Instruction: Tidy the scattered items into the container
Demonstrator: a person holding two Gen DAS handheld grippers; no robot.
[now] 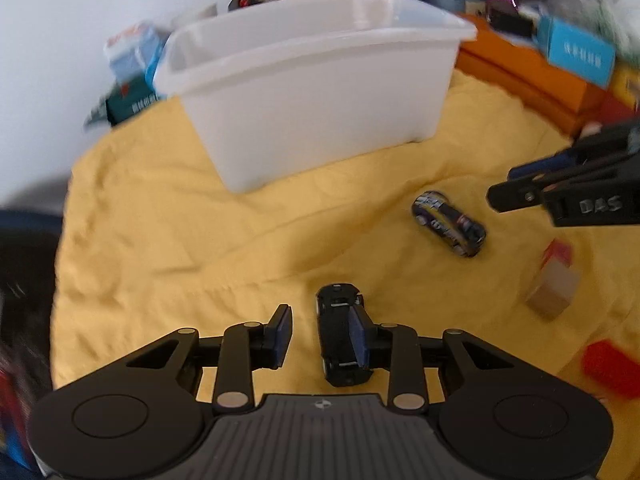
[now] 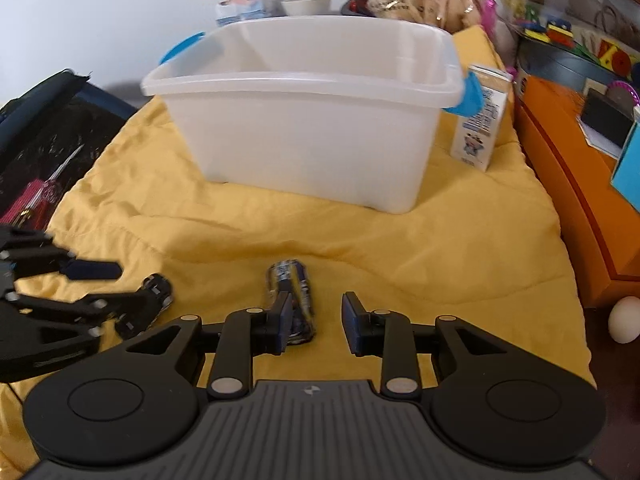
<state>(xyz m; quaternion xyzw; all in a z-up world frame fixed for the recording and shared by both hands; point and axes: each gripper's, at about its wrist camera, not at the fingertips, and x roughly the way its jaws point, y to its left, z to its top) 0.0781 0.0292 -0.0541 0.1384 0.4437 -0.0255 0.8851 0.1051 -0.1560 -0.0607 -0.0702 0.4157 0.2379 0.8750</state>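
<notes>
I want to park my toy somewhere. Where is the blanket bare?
Bare yellow blanket lies between the white bin and the two toy cars, and left of the black car. Crowded: the clutter behind the bin, and the blocks to the right.

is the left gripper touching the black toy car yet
Cannot tell. In the left wrist view the left gripper is open with the black toy car against its right-hand pad, which overlaps the car, so no gap or contact shows plainly.

Container: translucent white plastic, smooth. Yellow cloth: matt, wrinkled. Black toy car: glossy. Block: bare wood, matt.
</notes>
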